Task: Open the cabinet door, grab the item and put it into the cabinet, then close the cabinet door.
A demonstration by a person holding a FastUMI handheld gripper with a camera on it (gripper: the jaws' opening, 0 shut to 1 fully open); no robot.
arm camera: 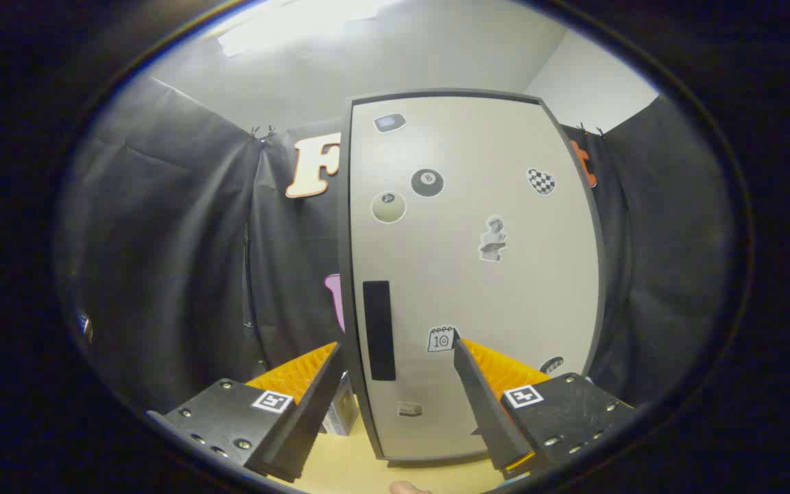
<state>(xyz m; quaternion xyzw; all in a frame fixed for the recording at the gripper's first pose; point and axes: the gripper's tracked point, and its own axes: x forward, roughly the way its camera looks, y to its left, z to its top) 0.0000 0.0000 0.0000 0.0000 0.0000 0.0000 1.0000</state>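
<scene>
I hold my hand-held gripper (395,357) up in front of the cabinet (474,274), its two fingers spread wide apart and grasping nothing. The cabinet stands upright on the pale wooden worktop (361,466), and its light door (505,288) is closed, framed by a dark edge. The dark vertical handle recess (378,329) sits near the door's left edge, in the gap between my fingers and closer to the left one. My fingers are near the door, but I cannot tell whether either tip touches it.

The door carries several stickers. An eight-ball sticker (427,182) shows the digit 8, and just below and to the left of it is a pale ball sticker (389,206) whose mark is too small to read. A checkered heart sticker (541,181) sits toward the right edge, a classical statue sticker (493,239) is near the middle, and a small screen-like sticker (389,123) is near the top. A calendar sticker (441,339) reading 10 lies just beside my right fingertip. A small blurred sticker (409,409) sits low on the door.

A small box (341,412), the item, stands on the worktop just left of the cabinet's base, partly hidden behind my left finger; its printing is unreadable. Square coded marker tags (273,401) sit on the gripper body, one behind each finger.
</scene>
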